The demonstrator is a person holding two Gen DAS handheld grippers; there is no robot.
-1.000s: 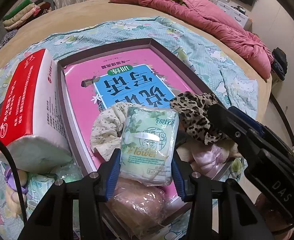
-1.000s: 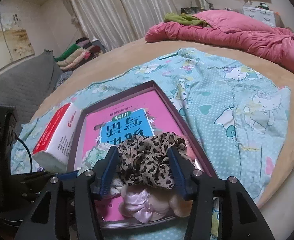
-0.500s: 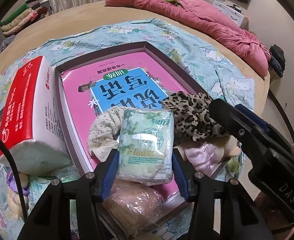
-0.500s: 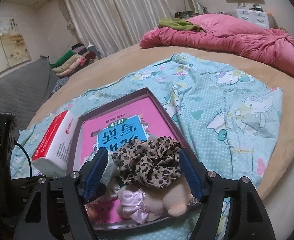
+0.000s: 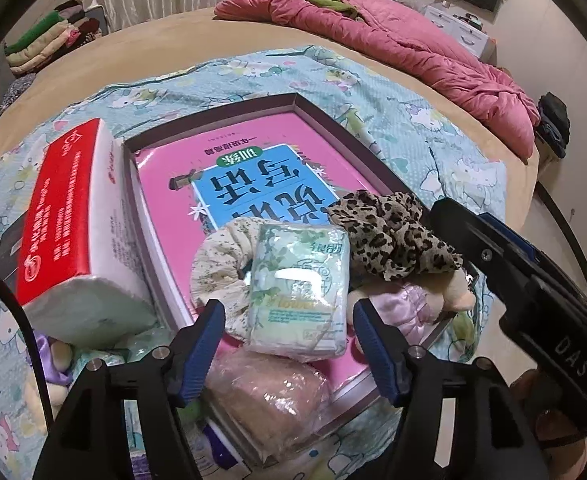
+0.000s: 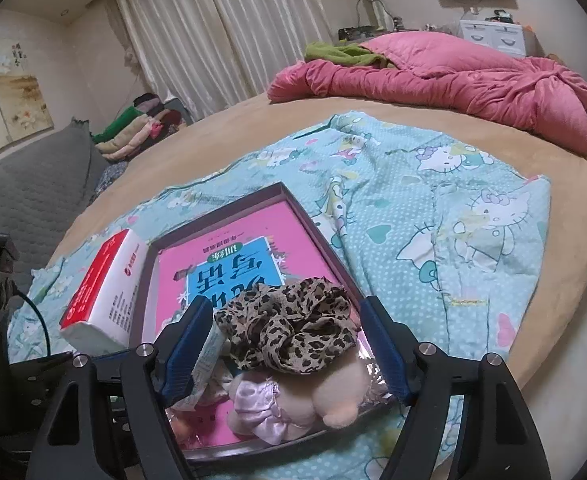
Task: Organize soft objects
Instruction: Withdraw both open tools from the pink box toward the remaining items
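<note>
Left wrist: tissue pack [image 5: 299,292] reads "Flower"

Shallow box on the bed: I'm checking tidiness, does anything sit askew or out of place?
Yes. The brownish plastic-wrapped pack overhangs the shallow box's near rim, and the green tissue pack lies tilted on the floral scrunchie.

The scrunchie [image 6: 289,332] is tan with dark leopard spots; the tissue pack [image 5: 299,294] is pale green and white with a leafy print; the book [image 5: 249,184] in the dark purple-brown tray [image 5: 333,116] is bright pink with a blue panel; the tissue box [image 5: 69,216] is red and white; the sheet [image 6: 453,216] is turquoise with white dots and cartoon cats; the quilt [image 6: 453,80] is deep pink; the gripper pads [image 5: 205,348] are blue on black frames.
</note>
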